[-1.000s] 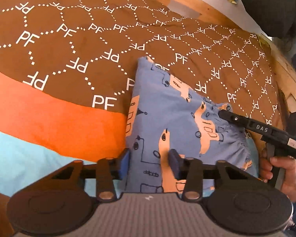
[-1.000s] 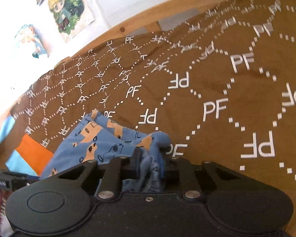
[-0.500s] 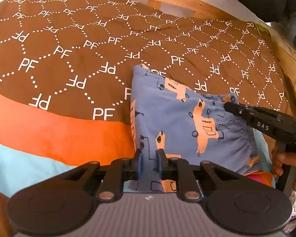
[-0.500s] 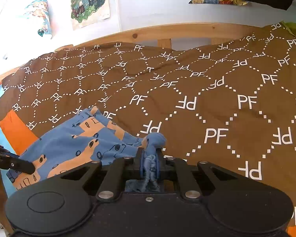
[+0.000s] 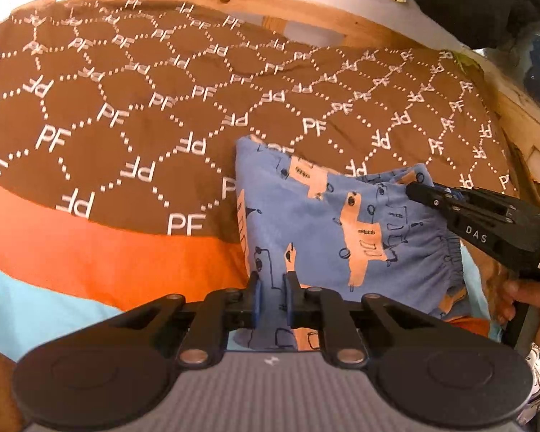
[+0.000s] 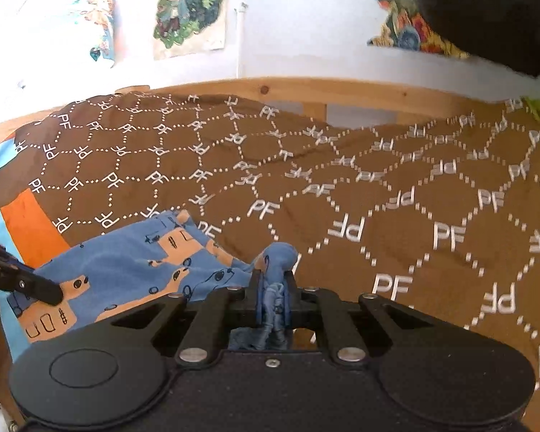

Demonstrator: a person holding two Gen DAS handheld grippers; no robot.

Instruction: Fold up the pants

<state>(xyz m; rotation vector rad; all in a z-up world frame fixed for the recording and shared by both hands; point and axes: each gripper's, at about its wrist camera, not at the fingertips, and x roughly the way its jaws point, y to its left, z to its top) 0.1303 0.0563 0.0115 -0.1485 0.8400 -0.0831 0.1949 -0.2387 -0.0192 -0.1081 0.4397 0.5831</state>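
Observation:
Blue pants (image 5: 324, 223) printed with orange shapes lie folded on a brown bedcover (image 5: 126, 108). My left gripper (image 5: 271, 280) is at their near edge; its jaws are closing, and the pads pinch a strip of the blue cloth. My right gripper (image 6: 273, 277) is shut on a bunched corner of the pants (image 6: 126, 266), and a knob of cloth sticks out above its fingertips. In the left wrist view the right gripper (image 5: 419, 189) grips the far right corner near the elastic waistband. In the right wrist view the left gripper (image 6: 50, 293) reaches in from the left edge.
The cover has an orange band (image 5: 90, 252) and a light blue band (image 5: 25, 309) toward me. A wooden bed rail (image 6: 342, 93) runs along the back under a white wall with posters (image 6: 187, 7). A hand (image 5: 522, 295) holds the right gripper's handle.
The left jaws have closed from wide apart onto the near edge of the pants. Both grippers have risen a little with the cloth, and the right one has rolled toward level.

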